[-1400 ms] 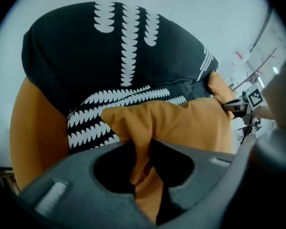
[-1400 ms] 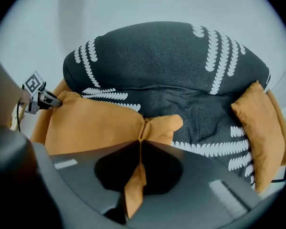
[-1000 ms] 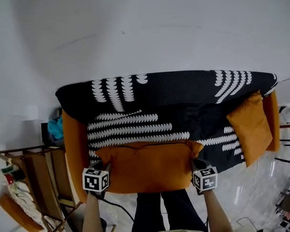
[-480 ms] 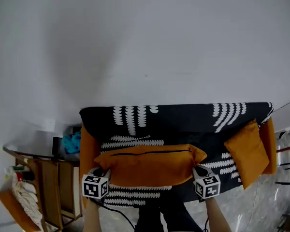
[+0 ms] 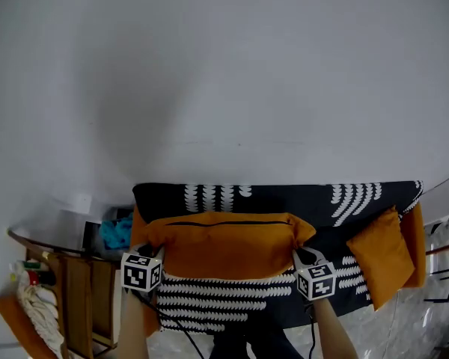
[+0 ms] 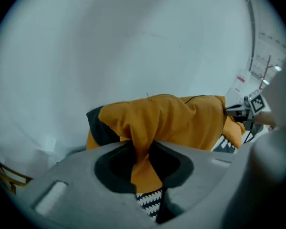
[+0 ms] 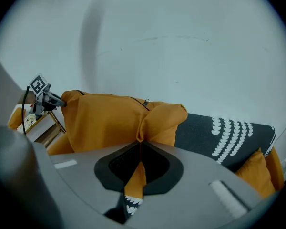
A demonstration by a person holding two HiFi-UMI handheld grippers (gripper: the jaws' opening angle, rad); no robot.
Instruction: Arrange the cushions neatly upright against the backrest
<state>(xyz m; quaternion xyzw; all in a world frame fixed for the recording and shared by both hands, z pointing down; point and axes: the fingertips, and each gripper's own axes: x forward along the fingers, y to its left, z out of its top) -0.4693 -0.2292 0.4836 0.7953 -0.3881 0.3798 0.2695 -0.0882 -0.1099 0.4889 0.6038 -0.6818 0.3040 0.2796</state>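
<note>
The cushion (image 5: 228, 244) hangs level in front of the sofa (image 5: 209, 294) backrest, pinched at both ends: left gripper (image 5: 151, 251) clamped on a thick fold, right gripper (image 5: 299, 255) squeezed almost closed on thin corner fabric. A second cushion (image 5: 379, 254) leans by the sofa's right arm

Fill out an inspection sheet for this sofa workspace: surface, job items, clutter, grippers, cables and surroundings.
Surface: sofa, black cover with white pattern.
Job's things: large orange cushion held up in front of the backrest; second orange cushion leaning at the right end.
Clutter: wooden rack beside the sofa, blue item by it.
Grippers: left gripper and right gripper each shut on a corner of the large orange cushion.
Cables: black cable hanging below the left gripper.
Surroundings: white wall, shiny floor.
</note>
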